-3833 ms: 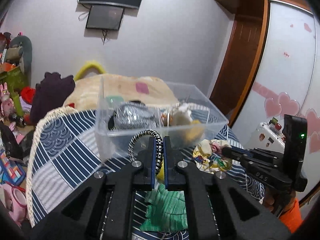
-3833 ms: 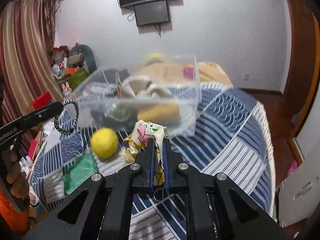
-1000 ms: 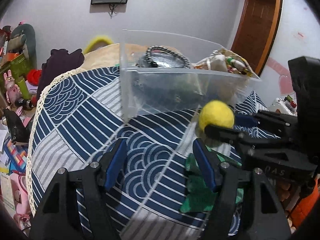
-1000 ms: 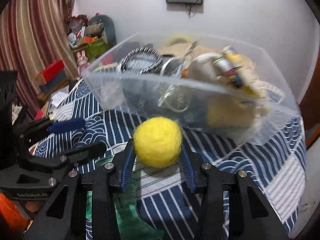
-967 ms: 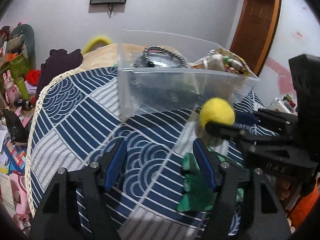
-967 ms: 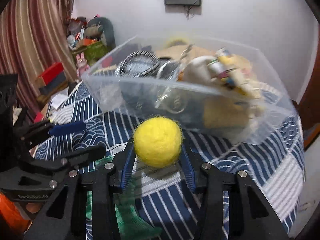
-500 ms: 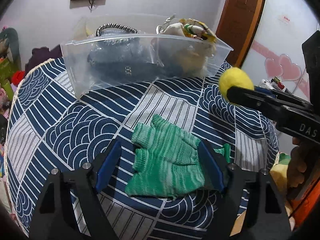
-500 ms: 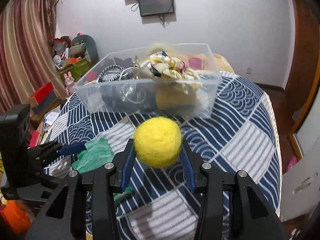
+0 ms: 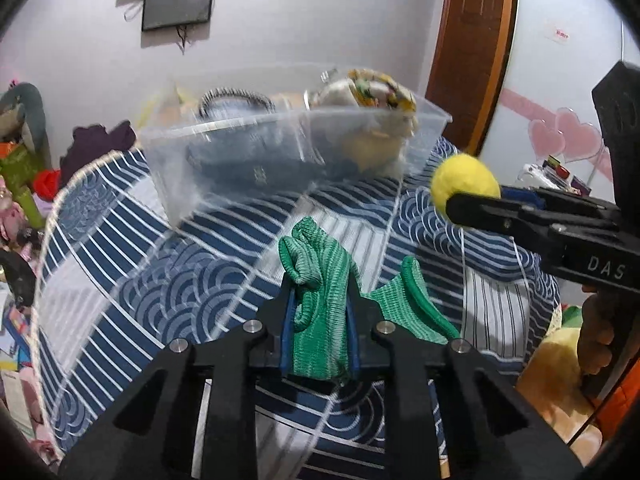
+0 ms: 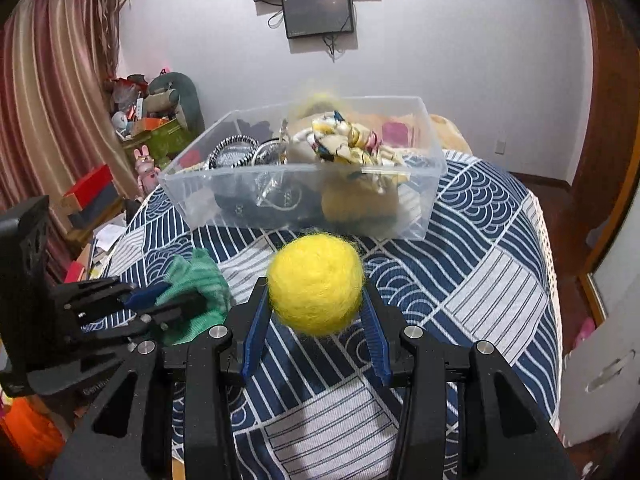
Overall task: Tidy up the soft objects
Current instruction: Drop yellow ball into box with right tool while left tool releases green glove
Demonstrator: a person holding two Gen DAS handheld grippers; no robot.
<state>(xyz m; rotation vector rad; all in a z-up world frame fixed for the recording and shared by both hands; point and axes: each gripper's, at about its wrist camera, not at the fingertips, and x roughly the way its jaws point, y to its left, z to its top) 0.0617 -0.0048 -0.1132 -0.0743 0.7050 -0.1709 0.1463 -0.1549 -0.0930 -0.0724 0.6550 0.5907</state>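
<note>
My left gripper (image 9: pixel 318 300) is shut on a green knitted glove (image 9: pixel 320 280) and holds it bunched just above the bed; it also shows in the right wrist view (image 10: pixel 196 280). My right gripper (image 10: pixel 316 304) is shut on a fuzzy yellow ball (image 10: pixel 315 282), held in the air in front of the bin; the ball also shows in the left wrist view (image 9: pixel 464 184). A clear plastic bin (image 10: pixel 428 184) sits on the bed ahead, holding a black-and-white hair band (image 10: pixel 234 148), a patterned cloth (image 10: pixel 344 140) and other soft items.
The bed has a navy and white wave-pattern cover (image 10: pixel 480 248). Cluttered boxes and toys (image 10: pixel 152 120) stand along the left wall by a striped curtain. A wooden door (image 9: pixel 468 52) and white wardrobe are on the right. A screen hangs on the far wall.
My left gripper has closed on the green glove and lifted it off the bed cover. My right gripper still holds the yellow ball, drawn a little further back from the bin.
</note>
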